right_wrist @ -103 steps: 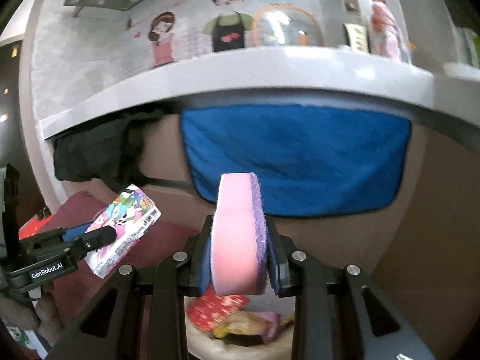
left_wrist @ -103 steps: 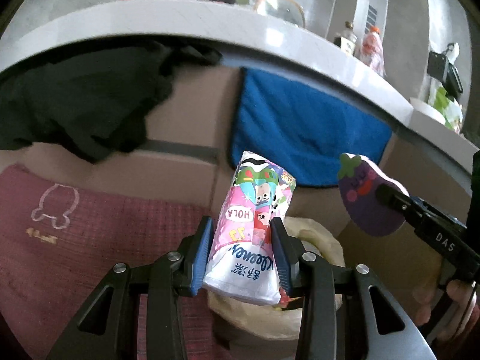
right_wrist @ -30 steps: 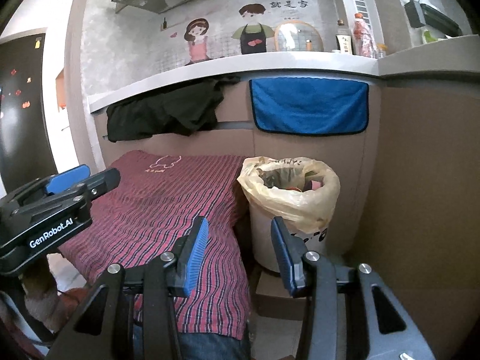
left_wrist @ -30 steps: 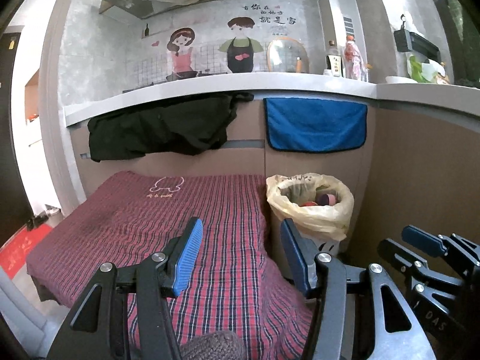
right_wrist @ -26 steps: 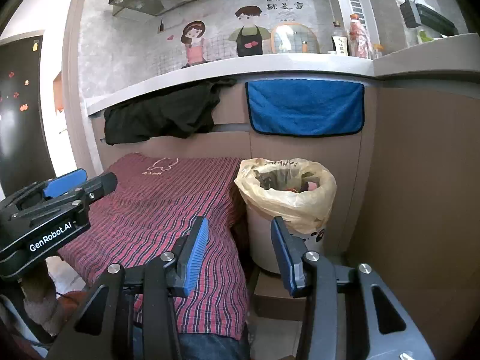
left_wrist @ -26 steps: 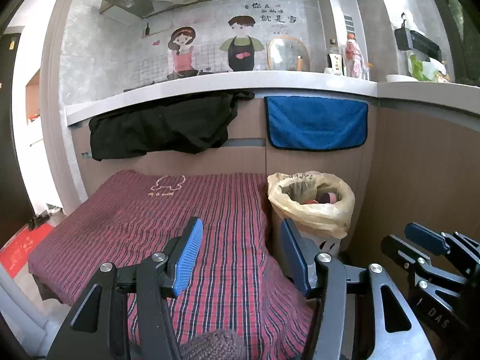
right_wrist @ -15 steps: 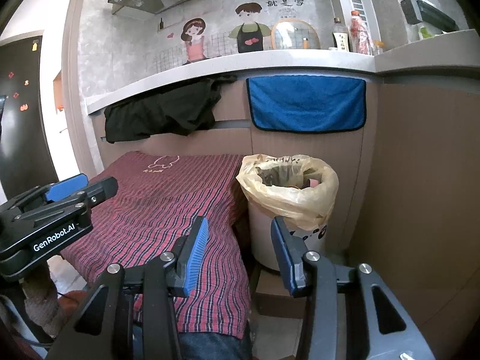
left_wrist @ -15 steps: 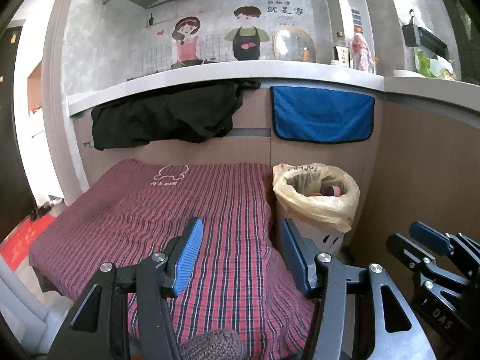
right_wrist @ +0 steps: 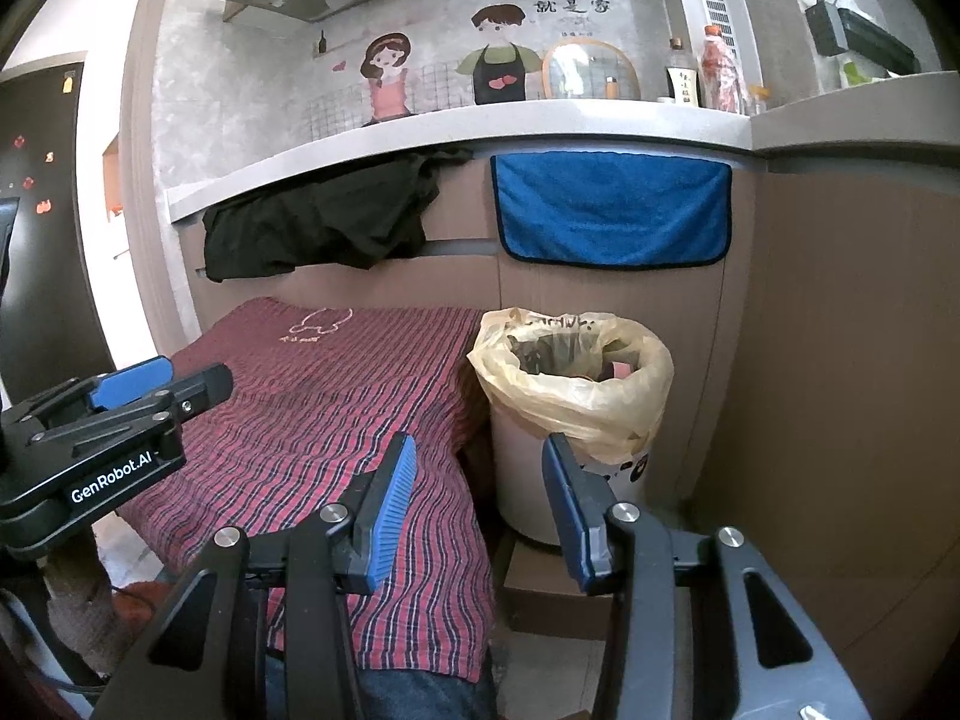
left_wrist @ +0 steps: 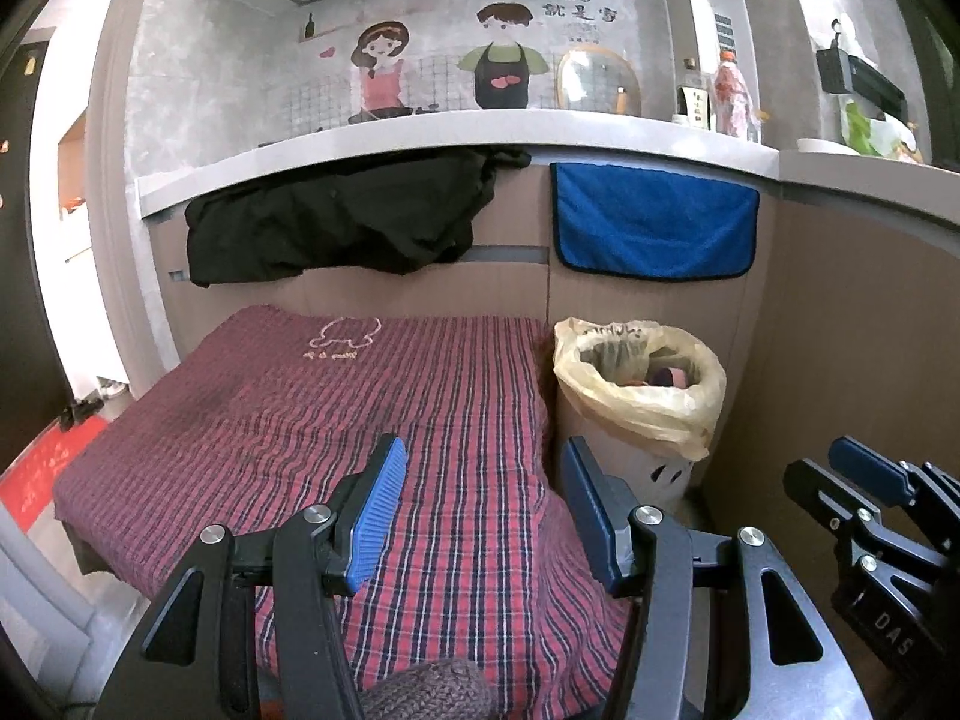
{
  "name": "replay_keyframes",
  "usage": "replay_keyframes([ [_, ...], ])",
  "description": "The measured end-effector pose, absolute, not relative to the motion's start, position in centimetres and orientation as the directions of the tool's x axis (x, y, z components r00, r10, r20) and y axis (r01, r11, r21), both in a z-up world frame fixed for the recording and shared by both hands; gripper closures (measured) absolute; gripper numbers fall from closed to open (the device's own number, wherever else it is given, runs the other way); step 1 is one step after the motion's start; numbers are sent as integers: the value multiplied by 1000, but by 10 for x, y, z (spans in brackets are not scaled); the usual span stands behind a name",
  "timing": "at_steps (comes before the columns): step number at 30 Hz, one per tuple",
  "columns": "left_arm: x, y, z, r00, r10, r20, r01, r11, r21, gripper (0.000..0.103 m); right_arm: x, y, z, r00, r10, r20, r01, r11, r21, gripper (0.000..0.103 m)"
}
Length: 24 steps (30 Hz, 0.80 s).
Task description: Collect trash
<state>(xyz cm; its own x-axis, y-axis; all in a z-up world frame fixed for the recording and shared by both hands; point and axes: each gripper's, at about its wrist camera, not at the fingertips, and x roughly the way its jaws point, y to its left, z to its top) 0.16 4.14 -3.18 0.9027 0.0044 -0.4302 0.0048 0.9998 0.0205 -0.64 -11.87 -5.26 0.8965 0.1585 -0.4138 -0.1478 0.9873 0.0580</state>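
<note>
A white trash bin lined with a yellow bag stands on the floor right of the red plaid cloth; it also shows in the right wrist view. Trash lies inside it, including a purple and pink piece. My left gripper is open and empty, held back over the near edge of the cloth. My right gripper is open and empty, held back in front of the bin. Each gripper shows in the other's view, the right one and the left one.
A black garment and a blue towel hang from the grey counter behind. Bottles stand on the counter. A brown panel wall closes the right side. A cardboard box sits under the bin.
Both grippers dropped the tissue pack and the sponge into the bin, opened and pulled well back. In the last second they only drifted slightly.
</note>
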Motion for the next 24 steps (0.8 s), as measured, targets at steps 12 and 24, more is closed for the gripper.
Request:
replay_keyframes([
  [12, -3, 42, -28, 913, 7, -408, 1, 1000, 20, 48, -17, -118, -47, 923, 125, -363, -122, 992, 33, 62],
  [24, -4, 44, -27, 915, -1, -403, 11, 1000, 22, 48, -16, -120, -46, 924, 117, -365, -111, 993, 37, 62],
])
